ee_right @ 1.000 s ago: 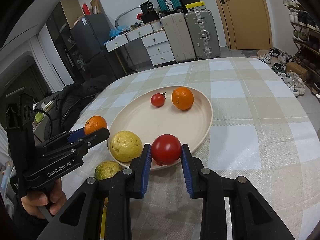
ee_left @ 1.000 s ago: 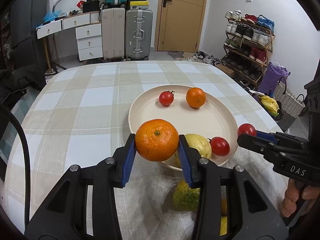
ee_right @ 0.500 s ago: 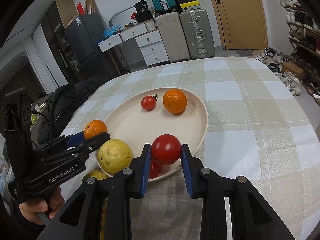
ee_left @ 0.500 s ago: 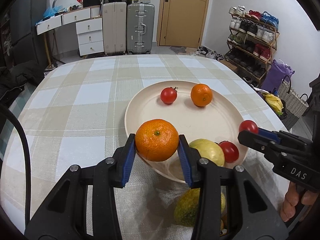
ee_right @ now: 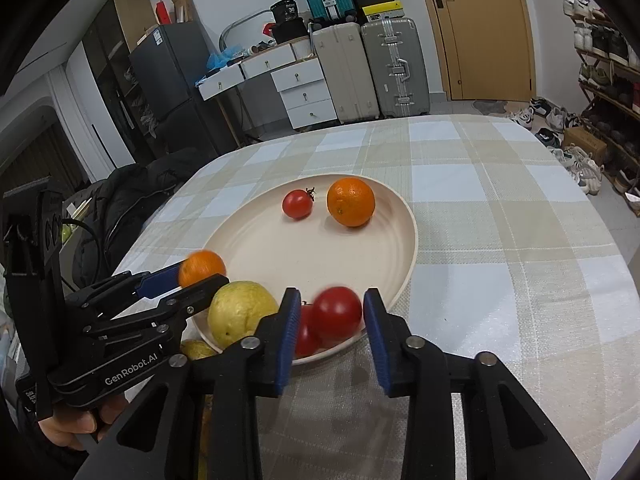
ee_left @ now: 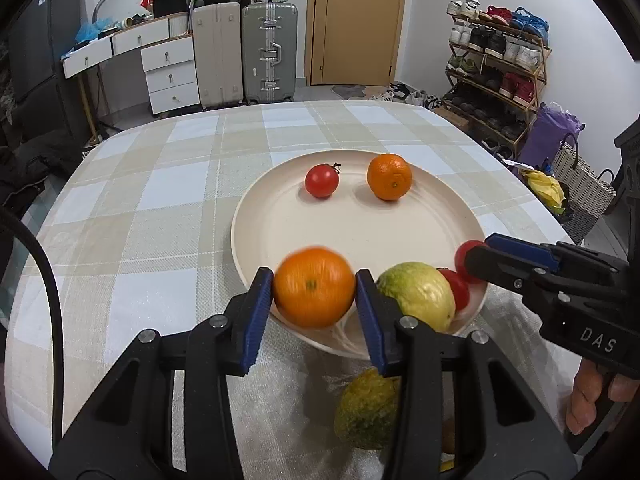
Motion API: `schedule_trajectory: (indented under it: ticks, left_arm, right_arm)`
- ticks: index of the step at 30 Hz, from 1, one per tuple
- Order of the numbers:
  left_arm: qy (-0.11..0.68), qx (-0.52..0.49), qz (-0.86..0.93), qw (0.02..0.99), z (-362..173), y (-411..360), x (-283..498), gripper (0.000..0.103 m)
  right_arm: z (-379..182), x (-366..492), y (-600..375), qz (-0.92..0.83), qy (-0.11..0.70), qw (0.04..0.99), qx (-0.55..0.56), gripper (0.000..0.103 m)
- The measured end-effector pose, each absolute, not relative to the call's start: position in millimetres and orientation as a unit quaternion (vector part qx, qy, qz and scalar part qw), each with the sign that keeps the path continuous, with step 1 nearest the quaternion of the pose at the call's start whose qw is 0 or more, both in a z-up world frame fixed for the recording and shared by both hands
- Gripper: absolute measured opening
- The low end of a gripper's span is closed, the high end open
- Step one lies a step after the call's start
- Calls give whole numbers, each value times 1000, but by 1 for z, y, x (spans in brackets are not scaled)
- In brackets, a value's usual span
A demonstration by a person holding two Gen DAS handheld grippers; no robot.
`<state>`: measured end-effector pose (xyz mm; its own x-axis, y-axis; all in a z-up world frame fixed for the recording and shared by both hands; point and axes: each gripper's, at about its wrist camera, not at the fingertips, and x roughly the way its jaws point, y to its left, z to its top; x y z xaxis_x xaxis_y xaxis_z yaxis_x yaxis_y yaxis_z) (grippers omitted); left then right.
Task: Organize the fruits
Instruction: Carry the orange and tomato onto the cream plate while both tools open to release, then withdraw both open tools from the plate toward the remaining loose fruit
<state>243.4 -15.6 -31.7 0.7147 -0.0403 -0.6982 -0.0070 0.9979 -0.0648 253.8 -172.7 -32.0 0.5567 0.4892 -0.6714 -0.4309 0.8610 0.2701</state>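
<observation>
A cream plate [ee_left: 248,248] [ee_right: 412,236] holds a small tomato [ee_left: 321,180] [ee_right: 297,204], an orange [ee_left: 389,182] [ee_right: 351,207], a yellow-green fruit [ee_left: 416,296] [ee_right: 240,312] and another tomato [ee_left: 456,290] [ee_right: 306,336]. My left gripper [ee_left: 314,292] [ee_right: 192,276] is shut on a second orange [ee_left: 314,286] [ee_right: 202,266] over the plate's near rim. My right gripper [ee_right: 332,320] [ee_left: 480,256] has its jaws opening. A blurred red tomato [ee_right: 337,312] [ee_left: 466,252] sits loose between them, with a gap at the left pad.
A green-yellow fruit [ee_left: 368,412] [ee_right: 196,350] lies on the checked tablecloth [ee_left: 160,200] just in front of the plate. A hand [ee_left: 588,396] holds the right gripper's handle. Suitcases, drawers and a shoe rack stand beyond the table.
The right jaws have spread, and the tomato, firmly pinched before, now hangs loose and blurred. The left gripper's orange now looks blurred. The plate sits nearer in both views.
</observation>
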Motion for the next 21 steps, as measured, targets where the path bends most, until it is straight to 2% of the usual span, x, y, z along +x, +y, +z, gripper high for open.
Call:
schedule_trajectory:
  ticks: [2, 5, 7, 8, 10, 13, 15, 17, 21]
  left_arm:
    - [375, -31, -8, 927, -30, -15, 239, 45]
    - [365, -33, -8, 930, -24, -13, 230, 62]
    - [355, -40, -8, 934, -19, -10, 221, 77]
    - [350, -44, -7, 936, -17, -8, 216, 81]
    - [341, -50, -6, 939, -13, -6, 206, 84]
    - [343, -48, -8, 938, -10, -4, 193, 85]
    - [340, -46, -9, 939, -8, -5, 183, 89]
    - [339, -46, -10, 940, -6, -5, 172, 101]
    - [334, -31, -17, 942, -2, -12, 151, 102]
  right_arm:
    - [-29, 250, -173, 256, 384, 887, 30, 44]
    - [-24, 244, -178, 259, 380, 888, 33, 47]
    - [-21, 239, -182, 261, 378, 888, 37, 56]
    - [-20, 236, -183, 262, 378, 887, 37, 59]
    - [-18, 231, -187, 265, 378, 886, 38, 80]
    - [-16, 223, -193, 267, 374, 887, 47, 96]
    - [-15, 219, -195, 266, 377, 886, 50, 100]
    - [-14, 215, -197, 266, 378, 885, 51, 102]
    - [-12, 202, -200, 275, 371, 886, 46, 103]
